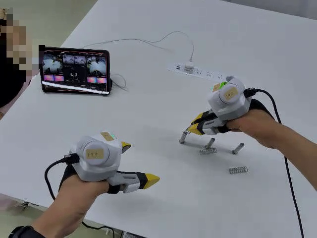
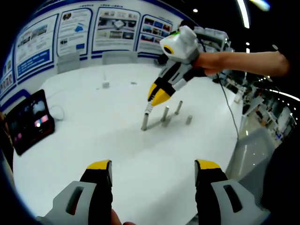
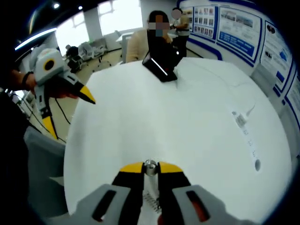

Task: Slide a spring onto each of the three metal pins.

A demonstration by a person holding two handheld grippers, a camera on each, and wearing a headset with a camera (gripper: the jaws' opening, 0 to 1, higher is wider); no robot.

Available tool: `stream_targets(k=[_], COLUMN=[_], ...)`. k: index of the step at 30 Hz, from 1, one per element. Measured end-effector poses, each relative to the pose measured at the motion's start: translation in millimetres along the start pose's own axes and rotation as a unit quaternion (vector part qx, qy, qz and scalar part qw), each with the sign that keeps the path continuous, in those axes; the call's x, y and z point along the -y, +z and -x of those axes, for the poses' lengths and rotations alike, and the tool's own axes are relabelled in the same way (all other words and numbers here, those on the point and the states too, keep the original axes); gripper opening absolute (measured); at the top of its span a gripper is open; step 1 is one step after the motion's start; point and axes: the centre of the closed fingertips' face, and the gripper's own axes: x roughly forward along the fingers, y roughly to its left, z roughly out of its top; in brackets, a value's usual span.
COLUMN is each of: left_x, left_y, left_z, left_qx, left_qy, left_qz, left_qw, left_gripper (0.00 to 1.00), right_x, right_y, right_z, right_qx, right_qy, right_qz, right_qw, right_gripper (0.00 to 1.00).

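Two springs (image 1: 238,170) lie lower right, probably light and bouncy; I would pinch mid-coil softly. Right gripper (image 1: 191,130) clamps one spring (image 3: 151,199) over a pin (image 1: 184,137); left gripper (image 1: 138,162) is wide.

right gripper view: spring (image 3: 151,199) mostly hidden between the pinched jaws of the right hand-held gripper (image 3: 150,168), lower end lost at the frame edge; pin (image 3: 150,164) shows just its top; head view: that pin's top hidden behind the jaw tips; tablet (image 1: 75,70) screen too small to read; wall posters (image 2: 115,26) blurred, text illegible
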Motion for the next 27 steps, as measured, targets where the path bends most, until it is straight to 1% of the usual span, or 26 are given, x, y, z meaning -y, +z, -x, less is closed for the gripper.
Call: stream_targets(k=[2,4,7,10,19,22,27], left_x=[-0.4,-0.4,-0.1,0.3,-0.3,-1.1,-3.2], left_y=[-0.2,-0.6,-0.2,0.0,-2.1,-2.3,-3.1], left_z=[0.2,-0.1,0.2,0.2,1.1,2.1,3.3], left_qx=[-0.001,-0.002,-0.002,0.000,-0.002,-0.003,-0.004], left_qy=[0.000,-0.001,-0.001,-0.001,-0.001,0.000,0.001], left_qz=[-0.001,-0.001,0.000,0.001,0.001,0.000,-0.002], left_qw=[1.0000,1.0000,1.0000,1.0000,1.0000,1.0000,1.0000], left_gripper=[0.72,0.73,0.73,0.72,0.72,0.72,0.72], right_x=[-2.3,-2.7,-2.0,-1.9,-3.2,-4.0,-4.4], right_y=[0.1,-0.3,-1.1,1.3,2.4,0.1,-3.7], right_z=[-1.7,-3.9,-6.6,-8.0,-16.7,-20.6,-25.7], right_qx=[-0.001,-0.003,-0.008,-0.006,-0.014,-0.018,-0.024], right_qy=[0.007,0.009,0.009,0.009,0.014,0.017,0.020], right_qz=[-0.003,-0.001,0.002,0.004,0.015,0.023,0.025], right_qw=[1.0000,1.0000,0.9999,0.9999,0.9997,0.9994,0.9992], right_gripper=[0.12,0.12,0.12,0.12,0.12,0.12,0.12])
